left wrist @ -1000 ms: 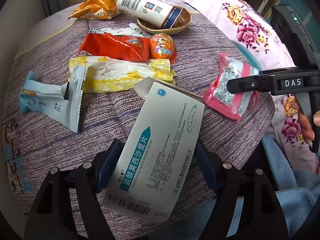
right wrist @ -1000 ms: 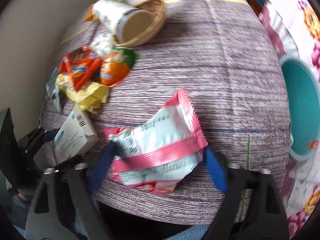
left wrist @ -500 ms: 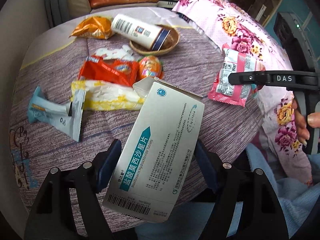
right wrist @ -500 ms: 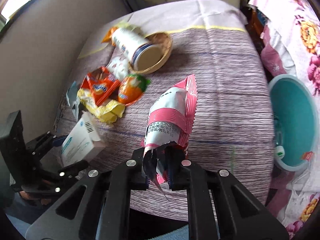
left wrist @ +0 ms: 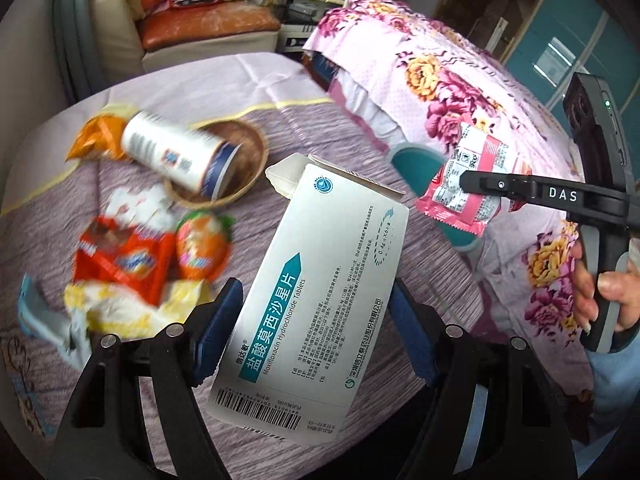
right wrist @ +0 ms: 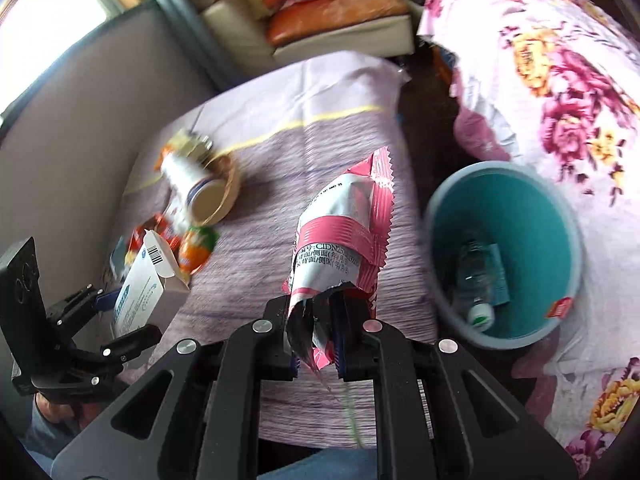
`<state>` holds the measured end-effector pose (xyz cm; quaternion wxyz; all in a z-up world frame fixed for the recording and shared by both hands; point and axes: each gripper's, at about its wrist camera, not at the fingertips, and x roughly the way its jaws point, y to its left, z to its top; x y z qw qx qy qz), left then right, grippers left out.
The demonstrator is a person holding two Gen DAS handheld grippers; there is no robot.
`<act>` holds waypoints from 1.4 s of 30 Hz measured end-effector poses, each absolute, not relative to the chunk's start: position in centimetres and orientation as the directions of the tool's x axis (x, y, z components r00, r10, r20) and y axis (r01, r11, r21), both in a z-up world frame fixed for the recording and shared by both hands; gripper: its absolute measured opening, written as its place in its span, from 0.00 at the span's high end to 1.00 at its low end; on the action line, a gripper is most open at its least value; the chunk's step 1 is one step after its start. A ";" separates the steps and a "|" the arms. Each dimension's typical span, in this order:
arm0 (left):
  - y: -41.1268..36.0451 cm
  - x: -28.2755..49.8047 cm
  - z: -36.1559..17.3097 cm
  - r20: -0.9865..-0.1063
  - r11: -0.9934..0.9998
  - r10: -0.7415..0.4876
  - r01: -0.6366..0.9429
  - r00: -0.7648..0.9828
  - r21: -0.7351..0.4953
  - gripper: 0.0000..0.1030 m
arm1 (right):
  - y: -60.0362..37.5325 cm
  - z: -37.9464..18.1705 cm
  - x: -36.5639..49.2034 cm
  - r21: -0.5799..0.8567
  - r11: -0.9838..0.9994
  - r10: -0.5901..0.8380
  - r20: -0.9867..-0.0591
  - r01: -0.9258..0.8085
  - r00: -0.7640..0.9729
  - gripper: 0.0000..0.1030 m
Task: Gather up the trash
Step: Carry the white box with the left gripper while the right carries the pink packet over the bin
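My left gripper point(left wrist: 316, 320) is shut on a white medicine box point(left wrist: 320, 296) with teal lettering, lifted above the purple-clothed table point(left wrist: 320, 128). The same box point(right wrist: 140, 284) shows at the left of the right wrist view. My right gripper point(right wrist: 316, 344) is shut on the crumpled end of a pink and white snack wrapper point(right wrist: 348, 224), which hangs above the table's right edge; in the left wrist view that wrapper point(left wrist: 468, 180) is seen pinched from the side. A teal bin point(right wrist: 516, 220) with a bottle inside stands just right of the wrapper.
On the table lie a white can point(left wrist: 176, 156) tipped into a wicker bowl point(left wrist: 248, 160), an orange bag point(left wrist: 100, 136), a red wrapper point(left wrist: 124, 264), an orange pouch point(left wrist: 204, 244), yellow and pale blue wrappers. A floral-covered bed point(right wrist: 560, 92) flanks the bin.
The right gripper closed on the pink wrapper and lifted it off the table toward the bin. The left gripper rose with the medicine box, away from the table.
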<state>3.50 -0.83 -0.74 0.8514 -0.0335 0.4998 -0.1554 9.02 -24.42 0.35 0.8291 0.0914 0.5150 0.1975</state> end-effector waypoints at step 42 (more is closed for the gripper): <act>-25.3 18.8 -6.3 -0.916 0.879 -0.313 0.441 0.252 -0.179 0.26 | -45.6 -3.4 13.5 0.339 0.937 0.262 -0.837 0.079 0.480 0.88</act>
